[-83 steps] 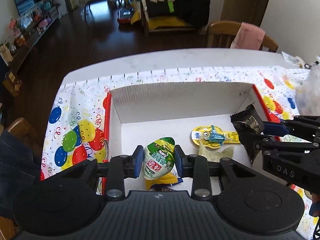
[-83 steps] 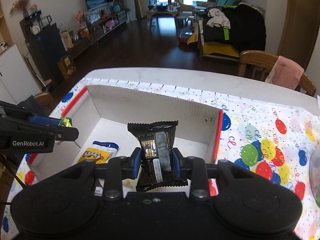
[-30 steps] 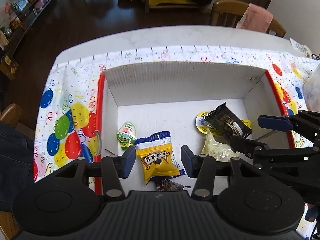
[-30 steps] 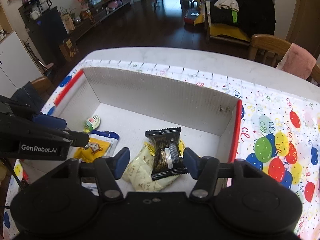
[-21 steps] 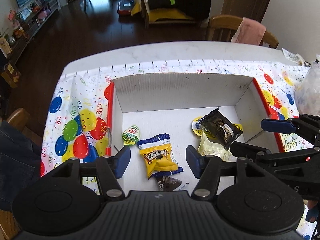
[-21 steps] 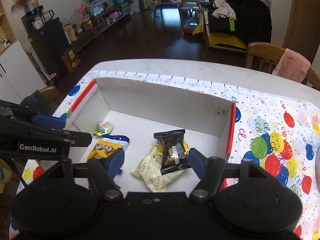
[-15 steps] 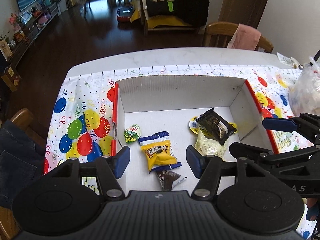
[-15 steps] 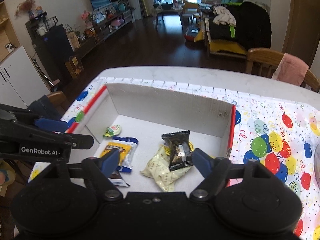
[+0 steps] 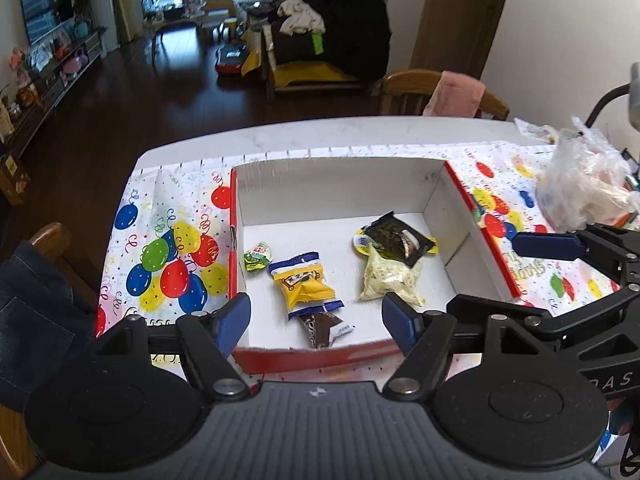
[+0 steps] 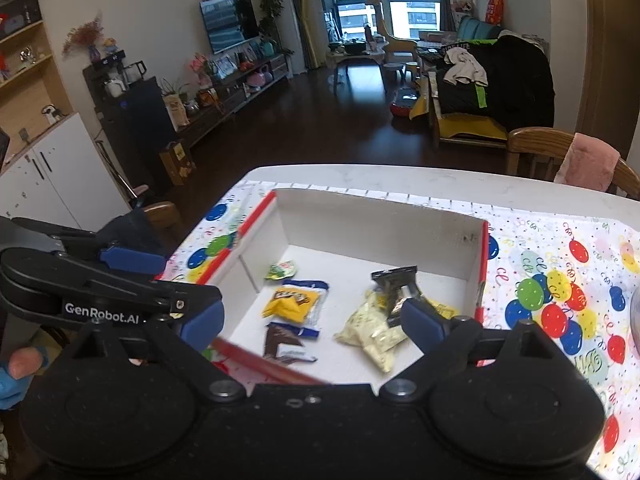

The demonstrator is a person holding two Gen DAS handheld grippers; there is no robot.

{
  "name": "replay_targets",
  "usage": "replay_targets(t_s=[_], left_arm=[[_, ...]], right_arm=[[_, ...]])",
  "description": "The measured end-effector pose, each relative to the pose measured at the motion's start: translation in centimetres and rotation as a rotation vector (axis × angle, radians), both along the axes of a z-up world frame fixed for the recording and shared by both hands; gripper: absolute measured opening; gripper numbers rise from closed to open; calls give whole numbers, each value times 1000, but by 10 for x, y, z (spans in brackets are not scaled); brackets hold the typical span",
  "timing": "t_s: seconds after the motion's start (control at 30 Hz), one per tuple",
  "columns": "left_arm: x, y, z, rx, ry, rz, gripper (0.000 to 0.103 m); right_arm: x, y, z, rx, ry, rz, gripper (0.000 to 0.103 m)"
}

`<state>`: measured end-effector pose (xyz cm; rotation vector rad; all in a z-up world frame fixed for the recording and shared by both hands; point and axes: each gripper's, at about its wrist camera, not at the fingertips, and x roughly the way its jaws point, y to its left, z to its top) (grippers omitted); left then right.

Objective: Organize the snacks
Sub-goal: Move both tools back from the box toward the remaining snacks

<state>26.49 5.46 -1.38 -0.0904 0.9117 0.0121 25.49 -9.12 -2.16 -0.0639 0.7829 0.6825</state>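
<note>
A white box with a red rim [image 9: 340, 184] [image 10: 380, 232] holds several snacks. On its floor lie a green jelly cup [image 9: 258, 255] [image 10: 282, 270], a yellow-and-blue packet [image 9: 304, 285] [image 10: 294, 302], a brown packet [image 9: 324, 325] [image 10: 284, 344], a pale yellow bag [image 9: 390, 280] [image 10: 372, 330] and a black packet [image 9: 398, 238] [image 10: 396, 288] resting on that bag. My left gripper [image 9: 316, 320] [image 10: 160, 276] hangs over the box's near rim, jaws opening and holding nothing. My right gripper [image 10: 312, 318] [image 9: 532, 276] hovers above the near right part, jaws also opening and holding nothing.
The balloon-print tablecloth [image 9: 168, 252] covers the table around the box. A clear plastic bag [image 9: 580, 188] sits to the right. A wooden chair with a pink cloth [image 9: 456, 94] stands beyond the far edge. A person's jeans [image 9: 32, 312] show at the left.
The left gripper let go of the green jelly cup and the right let go of the black packet; both now lie in the box. Both grippers drew back, rose and opened wider.
</note>
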Motion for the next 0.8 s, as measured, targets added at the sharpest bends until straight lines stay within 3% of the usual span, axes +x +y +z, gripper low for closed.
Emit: replay_targets(t_s=[0.47,0.8], left_arm=[[-70,3,-2,-28,-75,-35,79],[-105,34,-27,-80,-19,62,80]], right_arm=[[-55,-11,-14,2,-5,5,103],[-79,-14,-51,-23,74,-25,103]])
